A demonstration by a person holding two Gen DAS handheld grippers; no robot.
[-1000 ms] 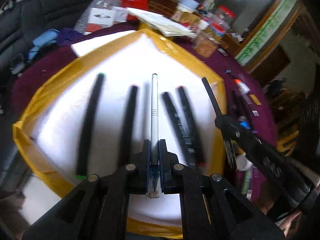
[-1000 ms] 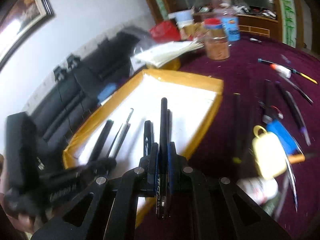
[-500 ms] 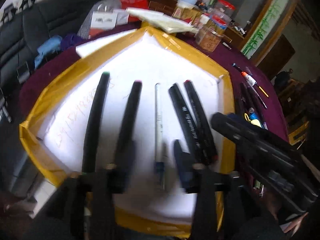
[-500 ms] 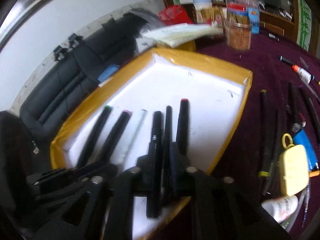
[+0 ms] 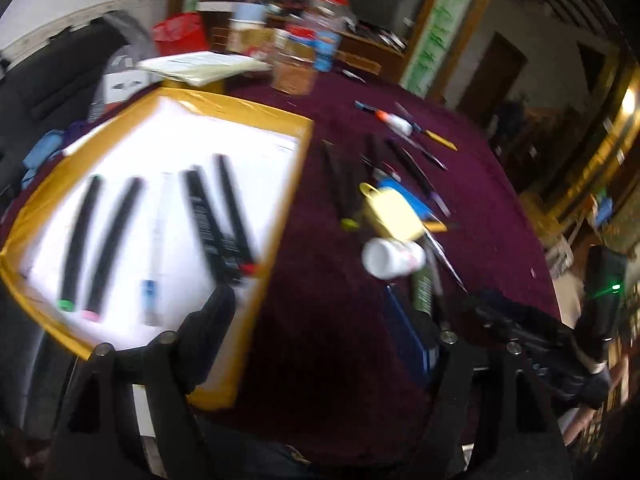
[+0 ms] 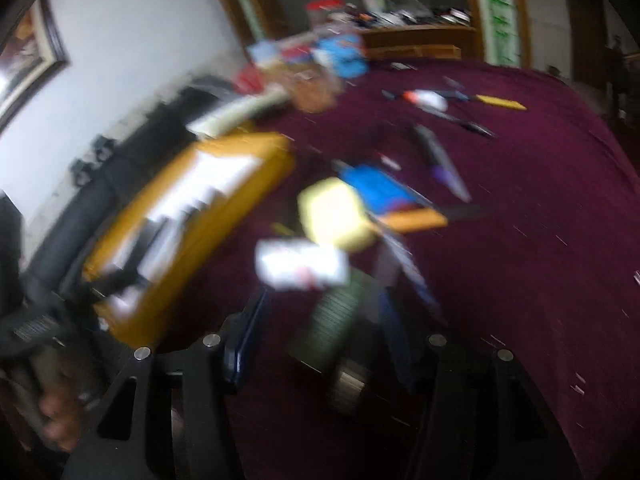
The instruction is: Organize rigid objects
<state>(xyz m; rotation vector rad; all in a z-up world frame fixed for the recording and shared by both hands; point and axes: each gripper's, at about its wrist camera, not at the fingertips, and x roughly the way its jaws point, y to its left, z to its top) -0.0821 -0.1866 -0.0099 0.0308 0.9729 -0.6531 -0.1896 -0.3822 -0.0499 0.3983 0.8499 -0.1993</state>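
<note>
Both claws, the left claw (image 5: 320, 320) and right claw (image 6: 320, 336), have just been opening and stand apart, empty, leaving the pens (image 5: 208, 216) rowed in the yellow-rimmed tray (image 5: 276, 216) at left; next likely fetching loose items (image 5: 394, 216) from the purple tabletop (image 5: 320, 300) mid-frame.

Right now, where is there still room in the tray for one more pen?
In the tray, the white floor beyond the tips of the black markers is bare, up to the far yellow rim. The near half is crowded with markers lying side by side. On the purple cloth, there is a bare strip between the tray and the heap around the yellow tag.
</note>
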